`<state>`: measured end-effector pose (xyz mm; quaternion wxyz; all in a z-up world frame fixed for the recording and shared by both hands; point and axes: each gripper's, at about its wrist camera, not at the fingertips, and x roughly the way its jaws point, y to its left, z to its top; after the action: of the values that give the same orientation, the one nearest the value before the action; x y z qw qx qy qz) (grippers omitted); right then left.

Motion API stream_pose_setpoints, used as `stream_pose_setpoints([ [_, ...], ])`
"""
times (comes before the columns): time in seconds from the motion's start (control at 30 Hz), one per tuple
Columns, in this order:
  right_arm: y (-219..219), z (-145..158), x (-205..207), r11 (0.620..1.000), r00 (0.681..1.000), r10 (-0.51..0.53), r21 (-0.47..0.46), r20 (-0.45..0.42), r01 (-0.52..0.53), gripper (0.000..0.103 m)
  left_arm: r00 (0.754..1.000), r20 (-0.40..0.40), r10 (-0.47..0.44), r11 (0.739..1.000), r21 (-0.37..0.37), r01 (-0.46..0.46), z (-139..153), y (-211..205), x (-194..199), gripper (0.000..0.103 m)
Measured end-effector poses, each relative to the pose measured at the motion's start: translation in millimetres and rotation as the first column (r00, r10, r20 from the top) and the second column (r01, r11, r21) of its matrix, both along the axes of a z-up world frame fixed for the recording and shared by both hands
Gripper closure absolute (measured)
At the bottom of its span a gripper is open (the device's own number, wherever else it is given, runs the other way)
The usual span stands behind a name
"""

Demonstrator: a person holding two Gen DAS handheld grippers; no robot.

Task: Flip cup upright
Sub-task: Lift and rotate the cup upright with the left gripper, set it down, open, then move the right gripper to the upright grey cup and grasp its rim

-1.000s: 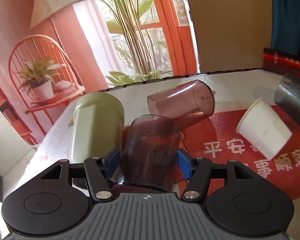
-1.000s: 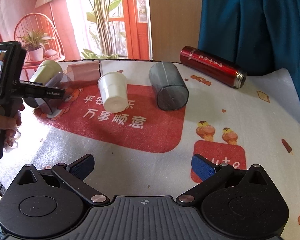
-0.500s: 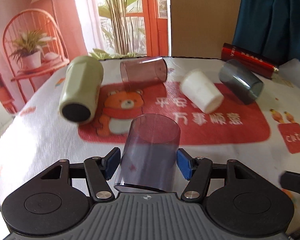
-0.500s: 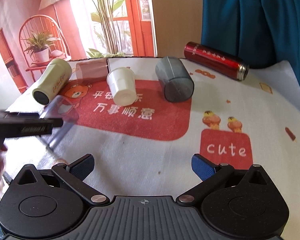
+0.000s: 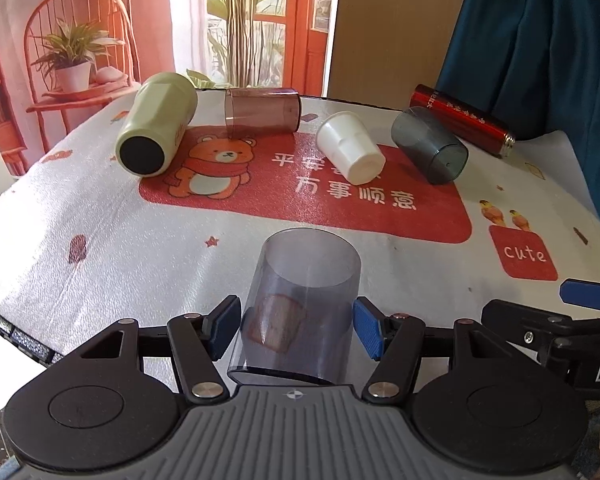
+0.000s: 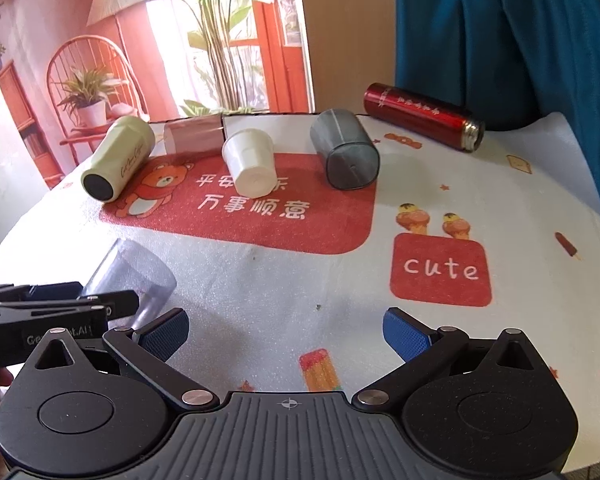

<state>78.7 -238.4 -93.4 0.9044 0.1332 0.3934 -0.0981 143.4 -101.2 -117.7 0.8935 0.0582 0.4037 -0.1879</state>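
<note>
So the clear purple-tinted cup (image 5: 304,304) is now pinched between the blue pads of the left tool (image 5: 296,328), and compared with a second ago it's come a long way. Back then it was down among the other cups at the far left of the worktop (image 5: 100,248); now it's over the near edge, on the white part of the cloth in front of the red panel. Its open mouth points up and away from the camera, tilted, not fully vertical. I can't tell if the base touches the cloth yet.

My read: the flip is mostly done, and what's left is levelling it and setting it down.

The right tool (image 6: 286,334) is spread wide with nothing in it, hovering over the near edge. The maroon tumbler (image 5: 262,116), white cup (image 5: 350,148), grey cup (image 5: 430,150), green bottle (image 5: 156,136) and red flask (image 5: 462,124) lie on their sides along the far edge.
</note>
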Motion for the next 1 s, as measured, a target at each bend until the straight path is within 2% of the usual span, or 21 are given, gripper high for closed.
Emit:
stream_pose_setpoints([
  [0.03,-1,1,-1,1.000,1.000,-0.003,0.001,0.003,0.003,0.000,1.000,0.000,-0.001,1.000,-0.011,0.001,1,2,-1,0.038],
  [0.2,0,5,-7,1.000,1.000,-0.013,0.002,0.012,0.013,0.000,0.999,0.049,0.017,0.999,-0.033,-0.016,14,9,-11,0.020],
  [0.37,8,8,-8,1.000,1.000,0.003,-0.006,0.012,-0.003,0.000,0.995,0.079,0.053,0.998,-0.047,-0.050,30,20,-19,0.018],
  [0.63,19,11,-12,1.000,1.000,0.012,-0.019,0.004,-0.012,0.000,0.986,0.114,0.118,0.993,-0.024,-0.116,48,44,-34,0.011],
  [0.83,22,12,-15,1.000,1.000,0.015,-0.016,-0.009,-0.015,0.000,0.984,0.105,0.143,0.989,0.021,-0.146,46,53,-40,0.008],
  [1.0,23,11,-17,1.000,1.000,0.010,-0.010,-0.023,-0.010,0.000,0.982,0.095,0.163,0.986,0.027,-0.166,44,59,-41,0.005],
])
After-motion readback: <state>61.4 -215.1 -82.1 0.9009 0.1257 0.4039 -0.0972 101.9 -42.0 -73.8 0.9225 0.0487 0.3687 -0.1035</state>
